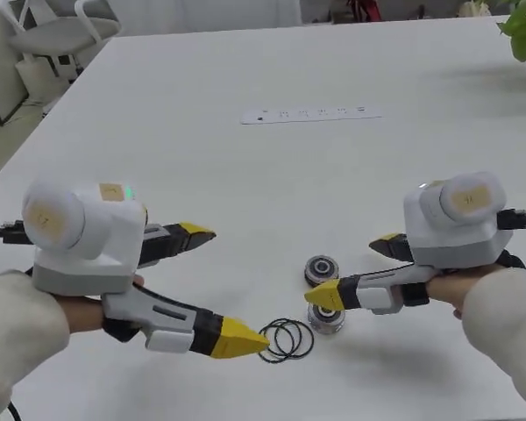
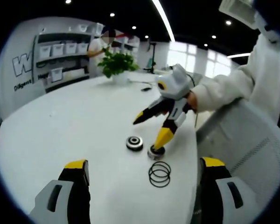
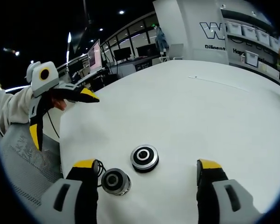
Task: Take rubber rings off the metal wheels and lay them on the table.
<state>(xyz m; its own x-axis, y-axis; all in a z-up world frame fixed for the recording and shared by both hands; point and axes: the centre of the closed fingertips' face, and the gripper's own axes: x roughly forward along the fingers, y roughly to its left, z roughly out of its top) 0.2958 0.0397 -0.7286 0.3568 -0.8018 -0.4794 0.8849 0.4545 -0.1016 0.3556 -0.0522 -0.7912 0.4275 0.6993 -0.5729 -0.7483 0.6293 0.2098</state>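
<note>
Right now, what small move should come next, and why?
Probably shift the right gripper onto the dark-rimmed wheel and close. Its jaws stand open, one tip at the silver wheel, which looks bare, and loose rings already lie beside it.

Bare table [image 1: 245, 189] beyond wheels [image 1: 321, 269], rings [image 1: 287, 338]
</note>
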